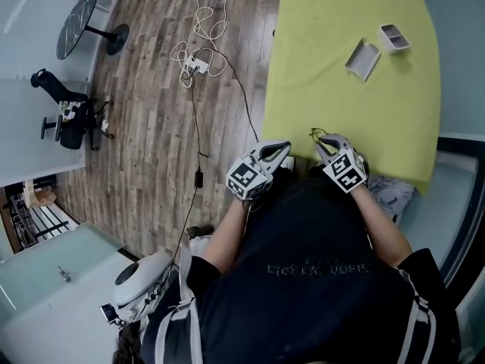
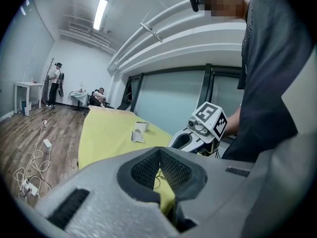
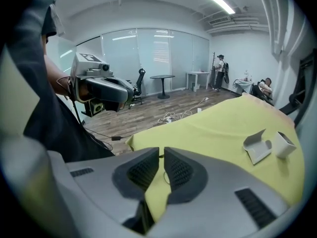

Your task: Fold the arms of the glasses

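The glasses (image 1: 316,134) are thin wire ones, at the near edge of the yellow table (image 1: 348,105). My right gripper (image 1: 324,144) sits right at them, its jaws closed to a narrow slit with a dark bit of the frame (image 3: 161,156) pinched at the tips. A wire loop shows just below the right gripper (image 3: 161,153). My left gripper (image 1: 285,150) is a little to the left at the table's corner, with its pads (image 2: 171,168) touching. Thin wire (image 2: 157,176) shows behind them on the cloth; I cannot tell if it is held.
A grey open case (image 1: 362,58) and a small white box (image 1: 394,38) lie on the far part of the table. Cables and a power strip (image 1: 195,65) run over the wooden floor at left. The person's body is close against the near table edge.
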A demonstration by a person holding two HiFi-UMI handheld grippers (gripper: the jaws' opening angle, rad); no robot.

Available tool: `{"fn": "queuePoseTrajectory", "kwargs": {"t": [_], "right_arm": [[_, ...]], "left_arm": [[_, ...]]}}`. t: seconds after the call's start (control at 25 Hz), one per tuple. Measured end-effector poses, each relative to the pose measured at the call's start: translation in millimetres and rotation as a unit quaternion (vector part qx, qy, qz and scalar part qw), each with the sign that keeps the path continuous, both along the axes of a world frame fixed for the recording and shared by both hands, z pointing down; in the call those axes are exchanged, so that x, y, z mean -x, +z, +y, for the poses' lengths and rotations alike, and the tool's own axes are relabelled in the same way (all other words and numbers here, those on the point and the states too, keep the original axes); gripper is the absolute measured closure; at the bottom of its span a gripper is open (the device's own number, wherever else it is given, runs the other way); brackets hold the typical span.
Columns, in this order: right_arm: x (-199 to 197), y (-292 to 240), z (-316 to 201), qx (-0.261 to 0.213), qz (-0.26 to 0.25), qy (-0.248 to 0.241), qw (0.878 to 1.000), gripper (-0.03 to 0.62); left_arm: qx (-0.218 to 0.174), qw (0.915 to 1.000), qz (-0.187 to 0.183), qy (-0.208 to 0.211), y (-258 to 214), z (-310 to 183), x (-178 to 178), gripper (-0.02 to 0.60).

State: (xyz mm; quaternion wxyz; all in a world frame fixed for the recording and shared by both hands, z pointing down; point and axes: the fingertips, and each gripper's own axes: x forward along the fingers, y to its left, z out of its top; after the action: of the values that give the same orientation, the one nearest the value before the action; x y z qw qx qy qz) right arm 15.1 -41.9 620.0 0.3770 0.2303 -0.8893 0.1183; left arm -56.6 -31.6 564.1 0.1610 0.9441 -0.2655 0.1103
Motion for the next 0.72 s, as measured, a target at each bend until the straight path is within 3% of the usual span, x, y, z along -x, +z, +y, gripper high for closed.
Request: {"fn": "queuePoseTrajectory", "kwargs": {"t": [0.72], "right_arm": [[-51.8,36.0,7.7,0.040,0.034,0.060,0.997,0.546]], "left_arm": [[0.015,0.9998,0.001,0.016,5.7,-4.2,-8.1,0.563]]}}
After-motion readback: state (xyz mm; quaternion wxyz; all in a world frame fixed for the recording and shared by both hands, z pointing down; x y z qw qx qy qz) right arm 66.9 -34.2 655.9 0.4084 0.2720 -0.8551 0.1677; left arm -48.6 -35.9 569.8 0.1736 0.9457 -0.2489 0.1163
